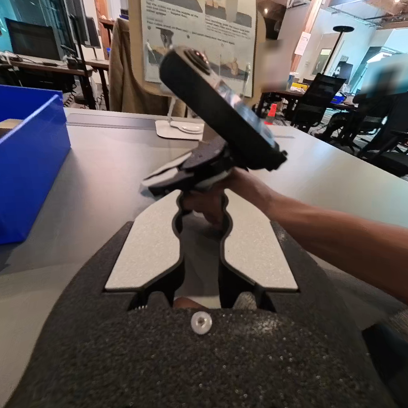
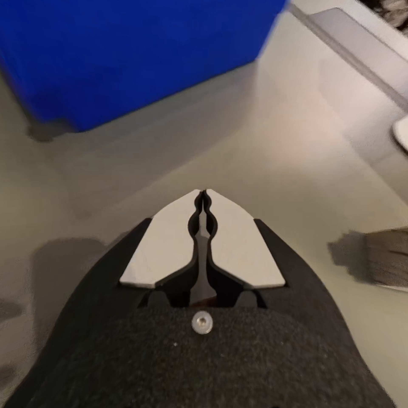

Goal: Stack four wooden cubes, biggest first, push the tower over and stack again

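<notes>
Right now your left gripper (image 1: pixel 202 212) stands with its jaws a narrow way apart and nothing between them, while your right gripper (image 2: pixel 202 192) has its white fingers (image 2: pixel 167 242) pressed together at the tips, also empty. In the left wrist view the right gripper crosses in front, held in your hand (image 1: pixel 212 198) and pointing left toward the blue bin (image 1: pixel 33 159).

The only sign of the wooden cubes is a blurred brownish block (image 2: pixel 384 258) at the right edge of the right wrist view, resting on the table (image 2: pixel 154 159); how many cubes it is, I cannot tell. No tower shows.

The risk I judge from here: both views are smeared, so you seem to be moving quickly, and with the right gripper crossed over the left the two tools could knock together or sweep a cube aside.

The table is smooth, pale grey and glossy, so cubes may slide. A white stand base (image 1: pixel 178 130) sits at the far side below a poster (image 1: pixel 198 44); beyond are office desks, monitors and black chairs (image 1: pixel 318 99).
</notes>
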The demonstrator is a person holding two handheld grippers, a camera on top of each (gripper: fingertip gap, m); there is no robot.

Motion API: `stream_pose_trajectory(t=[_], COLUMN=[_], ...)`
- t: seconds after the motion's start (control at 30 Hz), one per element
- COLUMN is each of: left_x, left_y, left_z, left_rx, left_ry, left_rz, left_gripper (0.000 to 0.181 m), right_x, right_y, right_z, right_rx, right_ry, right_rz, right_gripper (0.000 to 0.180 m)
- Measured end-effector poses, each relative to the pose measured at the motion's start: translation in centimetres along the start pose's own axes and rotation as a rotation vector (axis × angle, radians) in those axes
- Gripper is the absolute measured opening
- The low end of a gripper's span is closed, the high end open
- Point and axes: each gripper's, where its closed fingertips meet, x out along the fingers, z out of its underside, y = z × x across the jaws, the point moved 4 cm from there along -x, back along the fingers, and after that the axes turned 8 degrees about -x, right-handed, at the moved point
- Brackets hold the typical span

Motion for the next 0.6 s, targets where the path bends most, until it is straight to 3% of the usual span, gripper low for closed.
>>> stream_pose_trajectory(t=[0.07, 0.13, 0.2, 0.23, 0.3, 0.53, 0.6], left_x=[0.0, 0.0, 0.0, 0.0, 0.2, 1.8, 2.2], left_y=[0.0, 0.2, 0.5, 0.7, 1.3, 2.0, 2.0], left_z=[0.1, 0.3, 0.6, 0.8, 1.1, 2.2, 2.7], left_rx=[-0.015, -0.025, -0.028, -0.027, -0.018, -0.002, 0.001], left_ry=[-0.017, -0.04, -0.07, -0.081, -0.103, -0.195, -0.237], left_rz=[0.015, 0.036, 0.046, 0.052, 0.071, 0.05, 0.034], left_gripper=[0.031, 0.031, 0.032, 0.033, 0.034, 0.042, 0.043], right_x=[-0.2, -2.1, -5.2, -6.8, -10.5, -21.2, -23.1], right_y=[6.0, 14.5, 19.9, 20.4, 18.2, 7.8, 5.3], right_z=[1.7, 6.0, 10.0, 10.6, 10.6, 14.1, 14.4], right_rx=[0.046, 0.063, 0.163, 0.203, 0.216, 0.197, 0.231], right_ry=[-0.053, -0.18, -0.228, -0.167, -0.036, 0.095, 0.151], right_rz=[0.176, 0.421, 0.481, 0.417, 0.287, 0.239, 0.228], right_gripper=[0.0, 0.0, 0.0, 0.0, 0.0, 0.0, 0.009])
